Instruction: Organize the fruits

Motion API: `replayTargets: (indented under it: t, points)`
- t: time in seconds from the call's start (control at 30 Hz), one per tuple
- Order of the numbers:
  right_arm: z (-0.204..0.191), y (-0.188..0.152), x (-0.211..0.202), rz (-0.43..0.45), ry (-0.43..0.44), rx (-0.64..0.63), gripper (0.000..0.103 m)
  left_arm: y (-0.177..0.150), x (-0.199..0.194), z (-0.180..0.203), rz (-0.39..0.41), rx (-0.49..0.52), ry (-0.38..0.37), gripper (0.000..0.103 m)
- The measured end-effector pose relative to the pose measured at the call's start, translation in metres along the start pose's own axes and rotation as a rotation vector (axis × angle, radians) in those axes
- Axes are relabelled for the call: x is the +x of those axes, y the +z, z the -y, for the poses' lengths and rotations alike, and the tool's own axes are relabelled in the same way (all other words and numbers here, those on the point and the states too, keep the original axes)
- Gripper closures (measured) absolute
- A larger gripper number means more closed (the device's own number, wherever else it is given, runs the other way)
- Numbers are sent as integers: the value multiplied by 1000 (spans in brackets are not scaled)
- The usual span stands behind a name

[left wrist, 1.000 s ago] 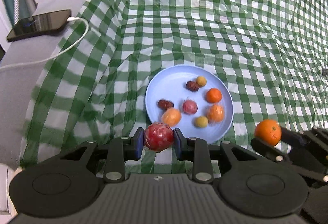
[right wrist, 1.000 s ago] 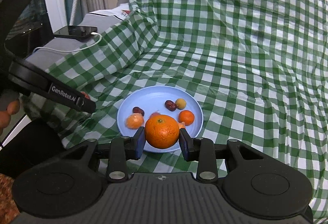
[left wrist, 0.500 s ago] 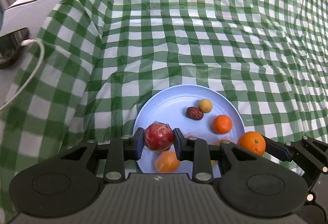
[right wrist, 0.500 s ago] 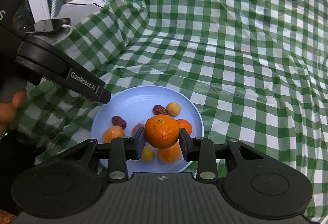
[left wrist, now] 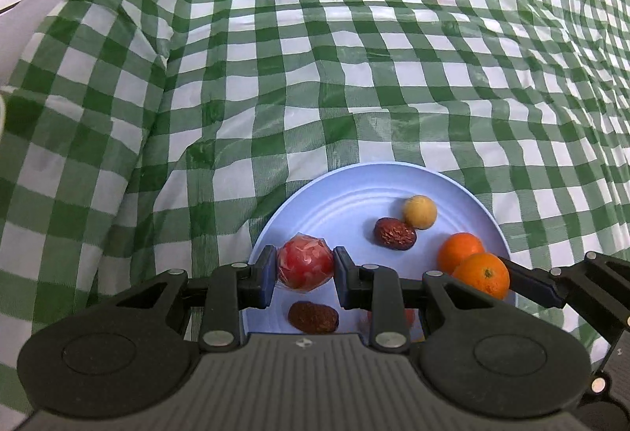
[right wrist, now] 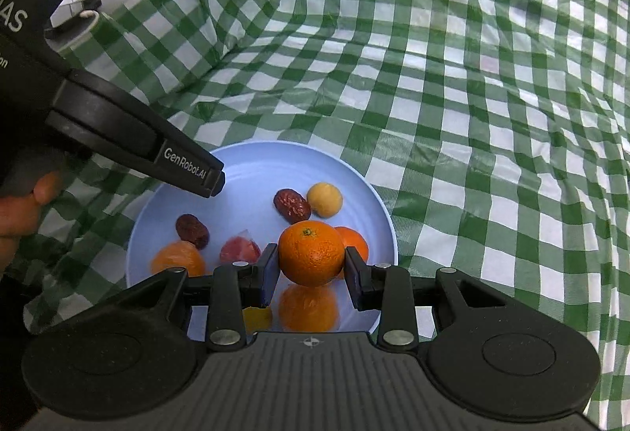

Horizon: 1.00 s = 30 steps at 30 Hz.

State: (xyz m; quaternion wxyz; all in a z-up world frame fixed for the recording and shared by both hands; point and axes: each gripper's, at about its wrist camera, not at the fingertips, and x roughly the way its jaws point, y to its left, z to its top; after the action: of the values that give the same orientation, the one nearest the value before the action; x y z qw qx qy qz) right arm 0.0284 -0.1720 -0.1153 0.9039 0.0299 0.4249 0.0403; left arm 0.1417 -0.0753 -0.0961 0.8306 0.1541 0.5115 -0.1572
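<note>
Two hand-held grippers hang over the round pale-blue plate [left wrist: 464, 190], each clamped on a fruit. The left hand-held gripper [left wrist: 304, 271] grips a red fruit wrapped in clear crinkled film [left wrist: 304, 266] between its blue-padded fingers, above the plate's left part. The right hand-held gripper [right wrist: 311, 267] grips a round orange mandarin with a green stem scar [right wrist: 311, 253], above the plate's near right part.

On the plate lie a small yellow round fruit [right wrist: 324, 199] touching a wrinkled dark-red date [right wrist: 291, 205] toward the far side, a second wrinkled dark-red date [right wrist: 192, 230] nearer the left rim, a film-wrapped pink-red fruit [right wrist: 240, 249] just beside it, and a film-wrapped orange fruit [right wrist: 178, 262] at the near left. Another small orange mandarin [right wrist: 356, 240] sits behind the held one.

The plate rests on a rumpled green-and-white checked plastic cloth [left wrist: 354, 56] covering the worktop.
</note>
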Motion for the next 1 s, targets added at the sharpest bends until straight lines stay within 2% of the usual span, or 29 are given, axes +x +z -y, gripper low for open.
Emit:
replayTargets:
  t: [0.03, 0.07, 0.1, 0.13, 0.17, 0.2, 0.3, 0.5, 0.63, 1.0]
  points:
    - [0, 1, 2, -6, 3, -3, 66, 0, 1, -1, 4, 0, -6, 65]
    - [1, 2, 5, -10, 5, -6, 65, 1, 1, -1, 11, 0, -18, 46]
    - [1, 3, 6, -13, 8, -10, 57, 2, -1, -2, 23, 1, -26, 32]
    - [0, 5, 7, -12, 9, -18, 48, 1, -6, -2, 45, 1, -24, 8]
    - [0, 6, 5, 5, -2, -21, 34, 1, -12, -1, 73, 2, -10, 1]
    - [0, 7, 2, 18, -11, -23, 23, -1, -20, -1, 102, 6, 1, 0]
    - [-1, 6, -11, 25, -19, -22, 17, -6, -35, 1, 107, 39, 15, 0]
    - [-1, -11, -58, 25, -15, 26, 5, -38, -73, 1, 65, 0, 43, 0]
    - [-9, -25, -85, 38, -22, 34, 3, -61, -100, 2, 63, -37, 41, 0]
    - [-30, -51, -142, 140, -58, 34, 1, -110, -159, 4, 151, -65, 83, 0]
